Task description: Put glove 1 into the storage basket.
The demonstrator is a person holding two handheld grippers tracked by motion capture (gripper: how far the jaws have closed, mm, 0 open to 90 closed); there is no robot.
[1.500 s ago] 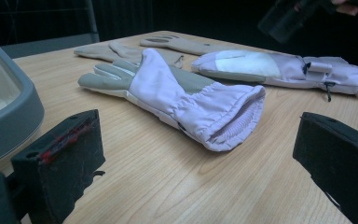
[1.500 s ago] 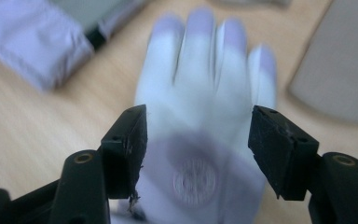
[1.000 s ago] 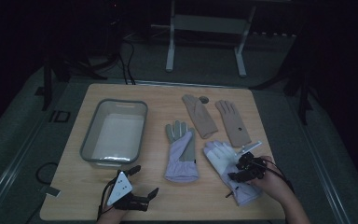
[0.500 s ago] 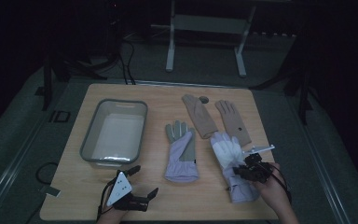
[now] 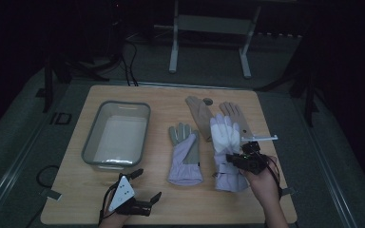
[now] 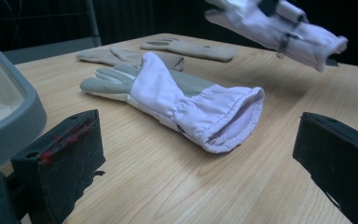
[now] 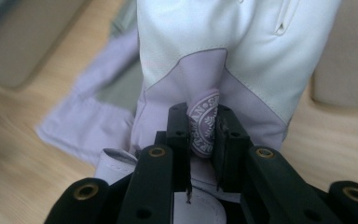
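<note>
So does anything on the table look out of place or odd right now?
Only the lavender-and-white glove: the right tool pinches a fold of it, lifting it off the table over the tan gloves. Nothing looks damaged.

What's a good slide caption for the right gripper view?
Right hand-held gripper pinching the lilac-and-white glove by a fold bearing a round printed emblem.

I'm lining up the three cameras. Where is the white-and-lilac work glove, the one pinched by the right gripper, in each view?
High view: the white-and-lilac work glove lies right of centre, fingers pointing away, its cuff end by the right gripper.
Left gripper view: top right, lifted off the wooden table, cuff toward the right.
Right gripper view: centre and top, a printed fold clamped between the black jaws.
Shared landmark: the grey-and-lilac glove lying flat beside it.
</note>
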